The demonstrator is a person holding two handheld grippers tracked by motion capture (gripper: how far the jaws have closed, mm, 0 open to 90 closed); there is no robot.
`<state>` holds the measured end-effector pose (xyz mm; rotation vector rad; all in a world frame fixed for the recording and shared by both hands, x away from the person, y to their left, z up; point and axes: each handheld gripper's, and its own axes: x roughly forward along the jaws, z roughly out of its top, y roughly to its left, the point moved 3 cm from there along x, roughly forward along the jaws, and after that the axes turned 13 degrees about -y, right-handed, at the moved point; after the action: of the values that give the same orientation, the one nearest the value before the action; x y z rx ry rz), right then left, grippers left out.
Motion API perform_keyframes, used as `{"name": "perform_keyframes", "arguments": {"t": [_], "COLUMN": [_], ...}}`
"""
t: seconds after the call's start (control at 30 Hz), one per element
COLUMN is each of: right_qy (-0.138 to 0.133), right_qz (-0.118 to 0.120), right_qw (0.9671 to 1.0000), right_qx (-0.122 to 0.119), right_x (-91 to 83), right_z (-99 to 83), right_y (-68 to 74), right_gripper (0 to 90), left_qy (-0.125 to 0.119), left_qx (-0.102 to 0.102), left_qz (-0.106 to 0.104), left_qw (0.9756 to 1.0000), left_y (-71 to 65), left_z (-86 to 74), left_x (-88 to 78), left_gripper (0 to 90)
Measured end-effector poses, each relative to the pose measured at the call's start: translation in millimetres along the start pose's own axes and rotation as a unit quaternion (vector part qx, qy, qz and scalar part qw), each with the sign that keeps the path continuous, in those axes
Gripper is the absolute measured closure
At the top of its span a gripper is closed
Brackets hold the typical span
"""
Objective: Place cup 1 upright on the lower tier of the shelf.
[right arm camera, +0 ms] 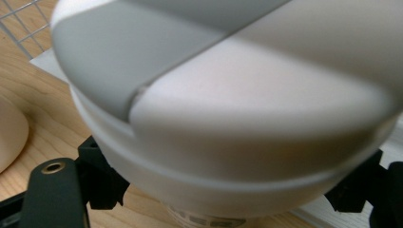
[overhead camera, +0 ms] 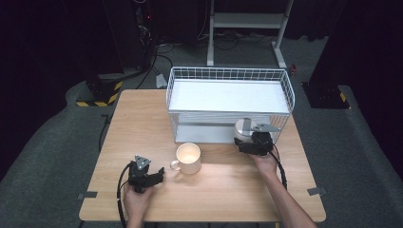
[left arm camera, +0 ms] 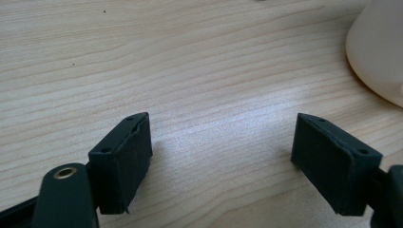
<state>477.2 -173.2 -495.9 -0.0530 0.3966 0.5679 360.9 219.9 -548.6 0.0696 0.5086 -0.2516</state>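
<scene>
- The step in hand looks like carrying the white lidded container (overhead camera: 244, 129) at the wire rack (overhead camera: 229, 105), at the front right corner of the rack's lower shelf. Whether it is going in or coming out I cannot tell.
- The right gripper (overhead camera: 255, 142) sits just in front of that corner of the rack, and its 2 jaws stand either side of the container's lower body, closed against it as far as the right gripper view shows; a grey band crosses the container's lid (right arm camera: 157, 52).
- The next move calls for a steady, level carry that keeps the container clear of the rack's wire front and upper shelf.
- The left gripper (overhead camera: 145, 176) rests well in front of the rack, near the table's (overhead camera: 142, 118) front left; its jaws are spread wide with nothing between them but bare wood.
- The cream mug (overhead camera: 187, 158) stands upright in front of the rack, between the 2 grippers, just beside the left one and apart from it.
</scene>
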Motion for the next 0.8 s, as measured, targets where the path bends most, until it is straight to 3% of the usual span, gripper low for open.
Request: {"name": "perform_keyframes", "arguments": {"t": [0.33,0.43,0.47,0.8], "right_qy": [-0.010,-0.004,-0.001,-0.024], "right_qz": [-0.010,-0.017,-0.021,-0.024], "right_qw": [0.9999,0.9998,0.9997,0.9991], "right_qx": [0.003,-0.013,-0.008,-0.025], "right_x": [4.4,9.8,11.0,20.0], "right_z": [-0.7,2.4,3.0,2.3], "right_y": [-4.4,-4.6,-4.1,-10.7], "right_gripper": [19.1,19.1,19.1,19.1], "left_qy": [0.000,0.001,0.000,0.000], "left_qx": [0.000,0.000,0.000,0.000], "left_qz": [0.000,0.000,0.000,0.000], "left_qw": [1.0000,1.0000,1.0000,1.0000], "left_y": [0.0,-0.1,-0.1,-0.1], "left_z": [0.0,0.0,0.0,0.0], "left_x": [0.0,-0.1,-0.1,0.0], "left_gripper": [21.3,21.2,21.3,21.3]}}
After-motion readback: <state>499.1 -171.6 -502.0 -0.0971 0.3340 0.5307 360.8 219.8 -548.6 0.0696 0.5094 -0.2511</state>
